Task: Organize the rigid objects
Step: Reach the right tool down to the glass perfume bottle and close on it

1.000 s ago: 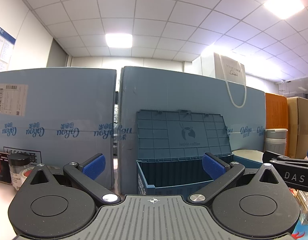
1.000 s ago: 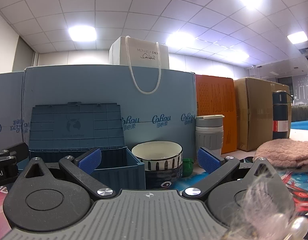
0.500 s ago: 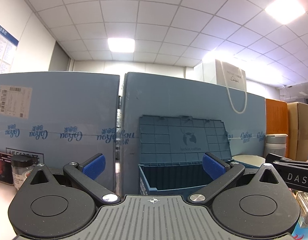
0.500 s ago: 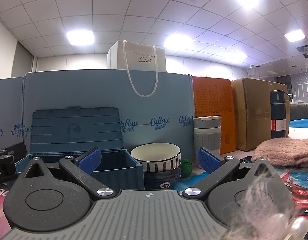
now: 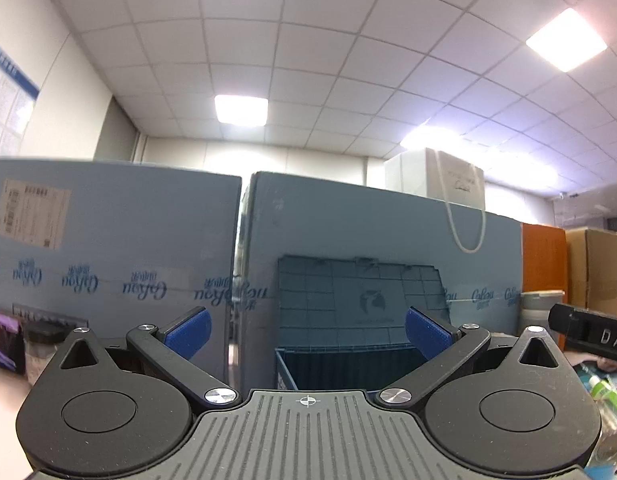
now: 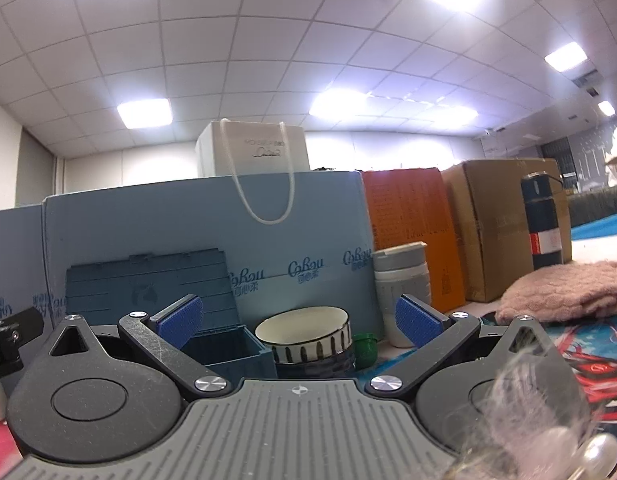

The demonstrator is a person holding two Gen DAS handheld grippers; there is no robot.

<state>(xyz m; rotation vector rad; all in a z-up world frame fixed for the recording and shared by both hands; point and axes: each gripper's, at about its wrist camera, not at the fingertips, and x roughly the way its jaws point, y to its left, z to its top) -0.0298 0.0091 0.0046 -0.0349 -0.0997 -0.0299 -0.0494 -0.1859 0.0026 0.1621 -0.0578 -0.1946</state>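
Observation:
A dark blue storage box with its lid raised stands ahead of my left gripper, which is open and empty. The box also shows in the right wrist view at left centre. My right gripper is open and empty. Ahead of it stand a striped white bowl stacked on a dark bowl, a small green cap and a grey-and-white cup. The right gripper's body shows at the right edge of the left wrist view.
Tall light-blue cartons form a wall behind everything, with a white gift bag on top. An orange box, a brown carton, a dark flask and a pink knitted cloth are at right. A black-lidded jar is at left.
Both grippers have tilted upward, so the box, bowls and cartons sit lower in both views and more ceiling shows. Both stay open and empty.

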